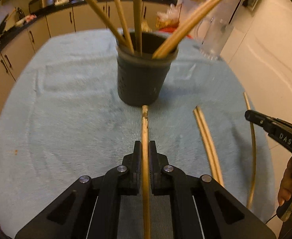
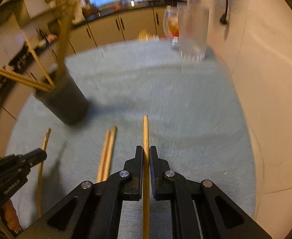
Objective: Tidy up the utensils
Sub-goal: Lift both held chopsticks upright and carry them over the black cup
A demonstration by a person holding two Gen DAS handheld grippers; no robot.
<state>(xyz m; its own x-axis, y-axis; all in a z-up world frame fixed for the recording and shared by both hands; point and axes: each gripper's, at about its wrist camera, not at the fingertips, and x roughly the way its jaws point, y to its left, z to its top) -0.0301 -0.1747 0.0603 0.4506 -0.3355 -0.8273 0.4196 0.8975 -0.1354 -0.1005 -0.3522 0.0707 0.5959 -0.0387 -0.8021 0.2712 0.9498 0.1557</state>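
- Left gripper (image 1: 145,149): jaws nearly closed around a worn chopstick (image 1: 145,131) that runs straight out toward 12 o'clock, its chipped tip just short of the cup's base. Whether the stick is lifted or lies on the cloth cannot be told.
- Right gripper (image 2: 146,153): jaws likewise pinched on a smooth chopstick (image 2: 145,135), pointing to 12 o'clock over bare cloth.
- Advised handling: raise each tip above the rim before moving in, then tilt the stick toward upright and release only once it is inside; a low approach would likely nudge the cup.
- Loose pair of chopsticks (image 1: 206,139) at 2 o'clock from the left gripper, lying side by side on the blue towel (image 1: 66,99), not yet collected.
- Dark holder cup (image 1: 144,75) at 12 o'clock in the left view, 10 o'clock in the right; the sticks already in it fan outward and narrow the free opening.
- Clear glass tumbler (image 2: 193,31) at 1 o'clock, well apart from the cup.
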